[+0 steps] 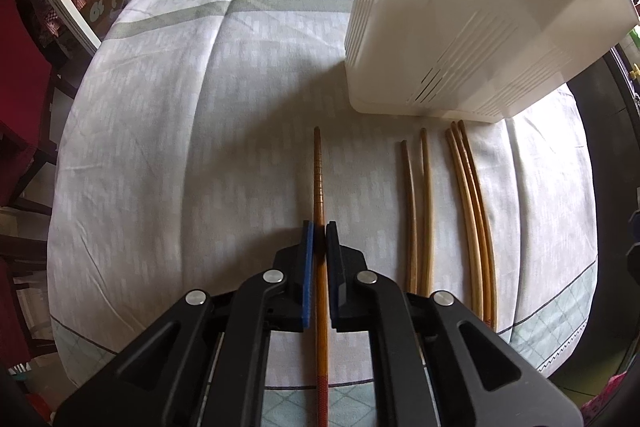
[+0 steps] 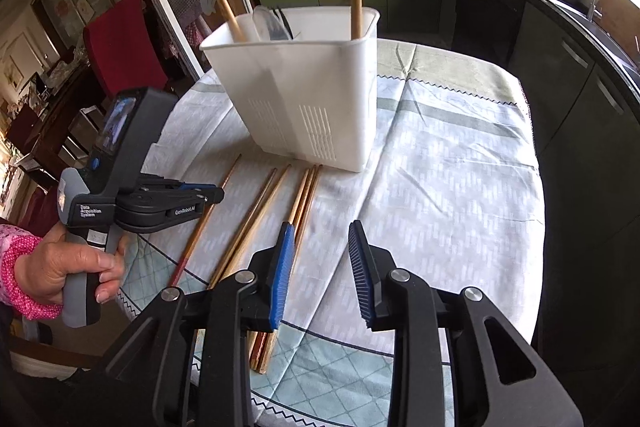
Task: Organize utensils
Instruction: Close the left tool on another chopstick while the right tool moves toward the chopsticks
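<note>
Kitchen behind, green cabinets far; round table (image 2: 460,163) under pale patterned cloth. White slotted utensil holder (image 2: 304,95) stands far centre, two chopsticks already upright inside. Loose chopsticks lie near side in row: leftmost single chopstick (image 1: 319,179), middle pair (image 1: 418,211), right bundle (image 1: 474,211). Left gripper (image 1: 320,239) clamped on single chopstick mid-shaft; lift straight, keep level, tip into holder. Right gripper (image 2: 320,267) jaws apart, empty, above right bundle; shift left before closing.
</note>
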The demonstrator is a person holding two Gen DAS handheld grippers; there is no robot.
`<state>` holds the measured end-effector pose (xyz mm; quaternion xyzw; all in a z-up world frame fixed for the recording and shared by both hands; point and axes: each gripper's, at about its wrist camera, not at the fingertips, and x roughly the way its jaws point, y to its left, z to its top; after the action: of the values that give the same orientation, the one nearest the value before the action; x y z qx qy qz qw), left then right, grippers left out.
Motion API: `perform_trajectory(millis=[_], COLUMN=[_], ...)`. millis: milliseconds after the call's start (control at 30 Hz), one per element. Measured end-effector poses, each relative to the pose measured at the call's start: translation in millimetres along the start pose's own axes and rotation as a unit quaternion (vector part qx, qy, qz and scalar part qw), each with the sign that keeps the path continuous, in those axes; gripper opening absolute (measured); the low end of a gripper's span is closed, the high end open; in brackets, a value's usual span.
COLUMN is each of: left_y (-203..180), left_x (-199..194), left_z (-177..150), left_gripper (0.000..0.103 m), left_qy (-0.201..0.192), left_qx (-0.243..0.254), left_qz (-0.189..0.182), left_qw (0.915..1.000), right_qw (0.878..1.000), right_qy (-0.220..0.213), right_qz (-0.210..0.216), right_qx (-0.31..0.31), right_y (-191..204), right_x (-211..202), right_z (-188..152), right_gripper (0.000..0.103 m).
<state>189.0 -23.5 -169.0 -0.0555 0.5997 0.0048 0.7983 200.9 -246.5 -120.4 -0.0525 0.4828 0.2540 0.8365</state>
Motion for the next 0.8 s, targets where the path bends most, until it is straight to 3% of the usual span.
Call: perform_trajectory(millis=[367, 800], left_y=[14.5, 14.8], left_x=[-42.4, -46.0], left_z=[-5.8, -7.4], left_gripper=[0.006, 0.006], left_qy=[-0.061, -0.072], left_qx=[0.016, 0.030], left_qz=[-0.008, -0.022], left_qw=[0.9980, 0.9967], right_qw=[0.997, 0.994], right_qy=[0.072, 0.100], right_qz=[-0.017, -0.039], right_qx=[0.010, 0.003], right_y=[16.1, 32.7], right_x=[89.0, 118.0], right_z=[-0.6, 5.7], right_gripper=[0.016, 0.014])
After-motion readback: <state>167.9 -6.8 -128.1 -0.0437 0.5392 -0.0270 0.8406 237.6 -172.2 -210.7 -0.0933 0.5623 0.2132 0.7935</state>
